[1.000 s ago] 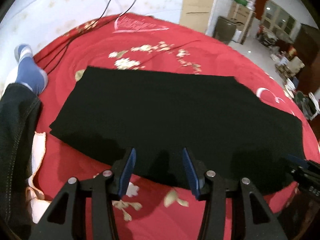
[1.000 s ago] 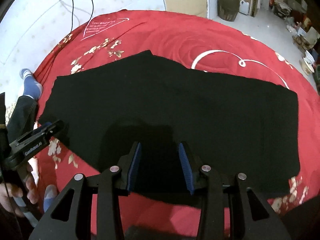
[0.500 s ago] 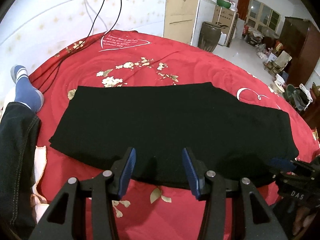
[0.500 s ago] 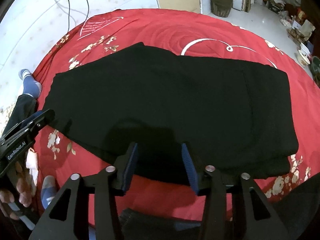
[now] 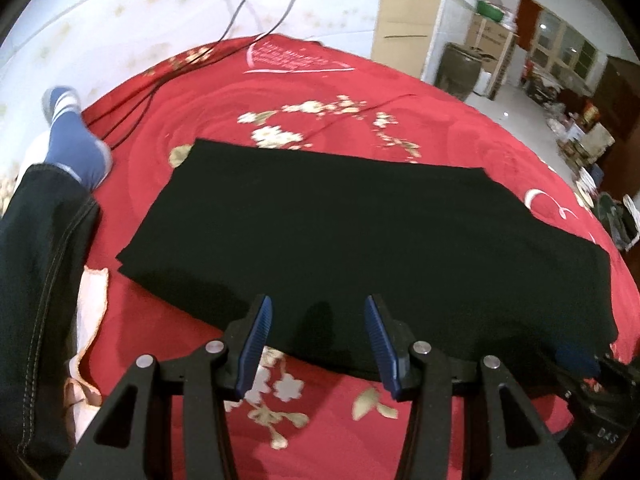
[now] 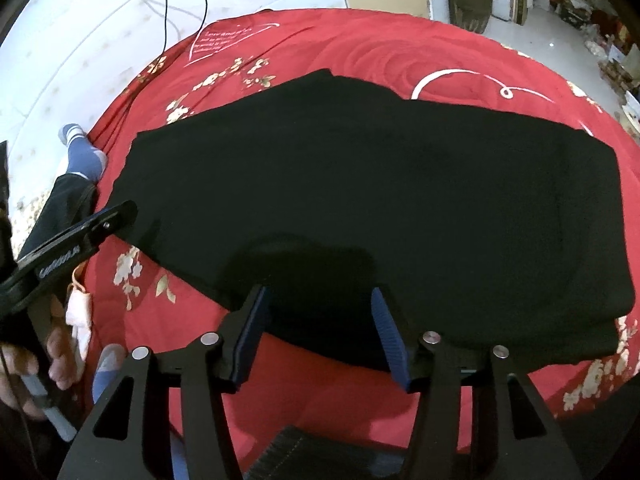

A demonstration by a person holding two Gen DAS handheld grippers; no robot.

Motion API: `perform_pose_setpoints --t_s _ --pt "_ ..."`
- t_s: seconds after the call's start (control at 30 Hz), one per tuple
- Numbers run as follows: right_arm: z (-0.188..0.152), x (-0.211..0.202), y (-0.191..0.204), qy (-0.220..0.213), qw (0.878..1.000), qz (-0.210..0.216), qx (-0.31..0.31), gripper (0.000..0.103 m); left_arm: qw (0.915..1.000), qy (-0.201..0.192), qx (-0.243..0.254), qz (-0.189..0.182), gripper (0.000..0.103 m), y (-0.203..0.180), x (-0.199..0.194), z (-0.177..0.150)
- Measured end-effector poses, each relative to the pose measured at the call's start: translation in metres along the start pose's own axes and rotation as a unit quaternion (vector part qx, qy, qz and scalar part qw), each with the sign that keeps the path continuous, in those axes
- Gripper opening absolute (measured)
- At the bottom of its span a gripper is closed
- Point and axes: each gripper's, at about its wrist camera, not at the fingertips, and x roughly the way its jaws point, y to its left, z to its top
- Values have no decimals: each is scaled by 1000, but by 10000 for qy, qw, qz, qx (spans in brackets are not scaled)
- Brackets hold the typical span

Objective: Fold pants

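Note:
Black pants point(image 5: 360, 236) point(image 6: 380, 192) lie flat, folded lengthwise, on a red flowered bedspread point(image 5: 360, 96). My left gripper point(image 5: 318, 312) hovers open over the pants' near edge, nothing between its blue pads. My right gripper point(image 6: 320, 304) hangs above the near edge further right; its jaws are opening and nothing is pinched between them. The left gripper's body point(image 6: 76, 248) shows at the left of the right wrist view, held by a hand point(image 6: 24, 364). The right gripper's body point(image 5: 592, 384) appears at the lower right of the left wrist view.
A person's leg in dark jeans point(image 5: 36, 280) with a blue sock point(image 5: 72, 136) rests at the bed's left side. Black cables point(image 5: 132, 108) trail over the far left of the spread. White wall behind; a dark jar point(image 5: 456, 68) and cluttered furniture stand beyond the bed at the right.
The right gripper's jaws have spread wider. Both views drew back a little, so the whole pants fit in frame. The left gripper stayed open.

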Motion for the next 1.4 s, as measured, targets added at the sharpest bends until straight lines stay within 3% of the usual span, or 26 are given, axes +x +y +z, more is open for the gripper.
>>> perform_pose_setpoints --t_s 0.23,0.37,0.53,0.93,1.03,1.2,1.4 --pt "1 5 -3 23 9998 152 105 54 9971 125 -684 323 51 38 20 2" --pt "1 5 -5 8 9996 230 160 54 9890 144 -1292 708 51 67 26 -6" --pt "2 6 -6 0 9993 308 209 54 9791 112 -1880 772 57 92 32 -14" --pt "2 6 -8 -1 9989 364 297 54 9779 -426 -1808 956 59 103 48 2" --pt "2 6 -8 7 9990 348 296 54 9787 -524 -1722 992 51 102 51 7" --pt "3 6 -7 4 9991 326 278 54 9802 -574 -1593 1022 13 99 53 16" --pt "2 2 -8 -52 9988 355 319 54 9793 -583 -1891 421 6 104 38 22"
